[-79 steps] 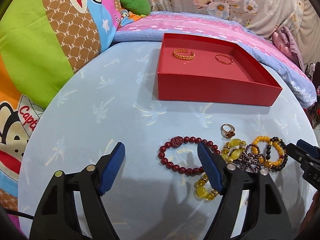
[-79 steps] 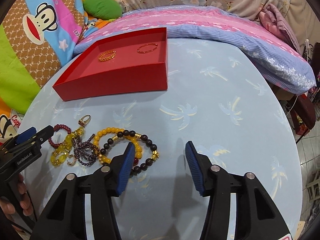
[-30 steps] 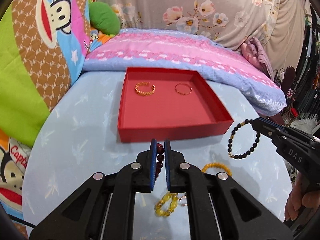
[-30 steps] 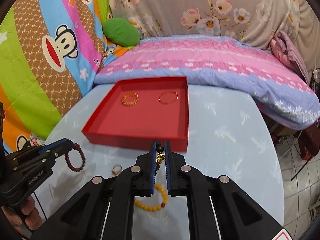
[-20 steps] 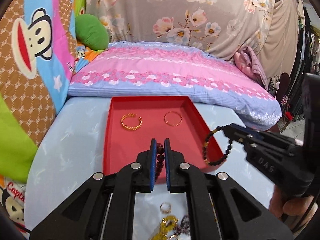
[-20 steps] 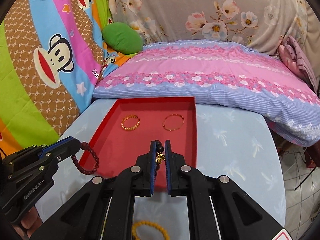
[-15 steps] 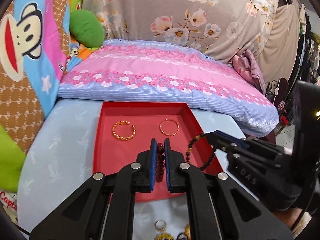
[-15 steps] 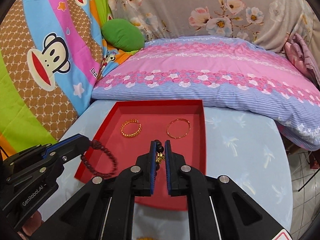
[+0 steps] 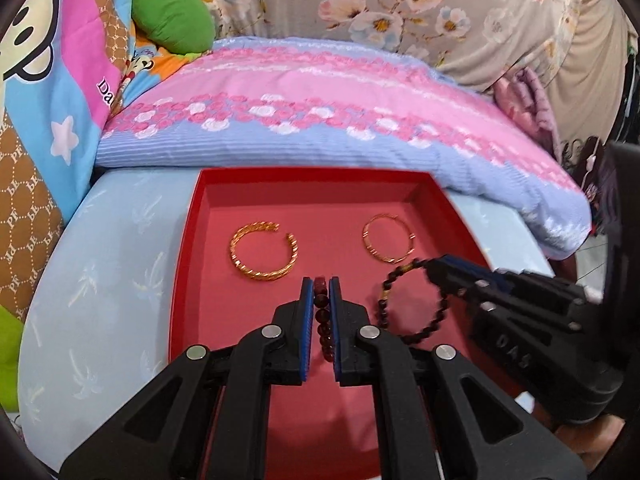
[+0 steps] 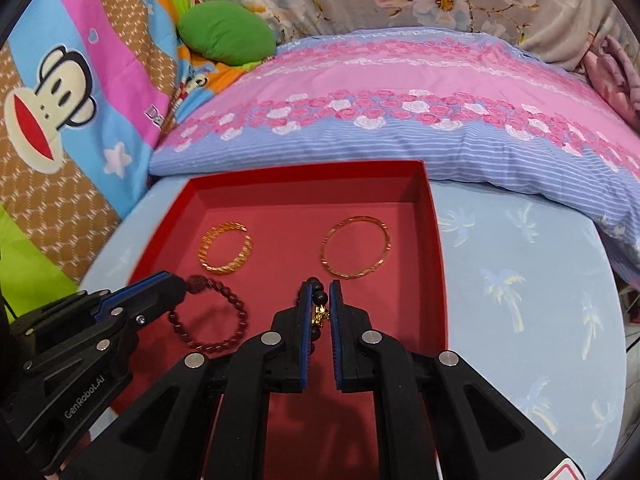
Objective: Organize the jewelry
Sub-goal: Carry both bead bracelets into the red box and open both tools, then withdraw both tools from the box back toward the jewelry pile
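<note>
Both grippers are over the red tray (image 9: pixel 188 280) right now, each with a bracelet. Left gripper (image 9: pixel 320 286) first: its fingers (image 9: pixel 306 320) are squeezed nearly together, pinching the dark red bead bracelet (image 9: pixel 322 328) edge-on between the blue pads. From the right wrist view you can see that bracelet (image 10: pixel 212 316) hanging as a loop off the tip, above the tray floor at about 8 o'clock in the tray.

Moving right, two gold pieces lie flat on the tray floor: the twisted open gold bangle (image 9: pixel 263 255) around 11 o'clock and the thin gold bangle (image 9: pixel 388 239) around 1 o'clock, well apart from each other.

Right gripper (image 10: pixel 320 290): fingers (image 10: pixel 336 320) also pressed in tight, pinching the black bead bracelet (image 10: pixel 318 308) with its little gold charm. In the left wrist view that bracelet (image 9: pixel 412 300) dangles over the tray's right side, roughly 4 o'clock. Can't tell if either loop touches the tray floor.

The tray sits on the light blue counter (image 10: pixel 520 300).
</note>
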A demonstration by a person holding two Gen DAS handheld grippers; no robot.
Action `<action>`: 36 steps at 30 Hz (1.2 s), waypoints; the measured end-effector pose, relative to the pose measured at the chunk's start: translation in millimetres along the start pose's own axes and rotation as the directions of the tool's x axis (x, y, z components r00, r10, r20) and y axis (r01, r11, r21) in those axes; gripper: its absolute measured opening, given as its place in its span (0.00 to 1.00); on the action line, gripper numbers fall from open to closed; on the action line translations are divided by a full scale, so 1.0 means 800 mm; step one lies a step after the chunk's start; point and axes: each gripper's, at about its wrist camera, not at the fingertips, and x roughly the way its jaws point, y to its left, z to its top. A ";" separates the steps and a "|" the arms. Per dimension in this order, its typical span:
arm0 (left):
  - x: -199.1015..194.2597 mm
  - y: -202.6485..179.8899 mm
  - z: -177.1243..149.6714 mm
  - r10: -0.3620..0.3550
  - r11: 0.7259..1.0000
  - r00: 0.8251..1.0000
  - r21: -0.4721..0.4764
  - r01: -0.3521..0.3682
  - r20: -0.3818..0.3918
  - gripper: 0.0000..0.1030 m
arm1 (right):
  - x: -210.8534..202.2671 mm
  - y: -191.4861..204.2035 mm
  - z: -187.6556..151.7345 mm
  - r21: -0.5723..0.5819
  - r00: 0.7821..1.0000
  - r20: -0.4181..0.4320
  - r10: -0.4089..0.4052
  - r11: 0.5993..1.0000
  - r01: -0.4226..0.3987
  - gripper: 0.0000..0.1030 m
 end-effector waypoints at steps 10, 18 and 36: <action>0.019 0.011 -0.011 0.124 0.992 0.992 0.015 -0.124 -0.015 0.14 | 0.009 -0.003 -0.004 -0.029 0.998 0.014 -0.054 0.998 0.054 0.20; -0.020 0.006 -0.013 0.126 0.992 0.990 -0.014 -0.125 0.063 0.48 | -0.040 0.003 -0.011 -0.022 0.994 0.097 -0.043 0.999 0.045 0.40; -0.117 -0.008 -0.135 0.094 0.995 0.994 -0.028 -0.093 0.046 0.50 | -0.128 0.004 -0.158 -0.007 0.999 0.035 -0.013 1.000 0.014 0.40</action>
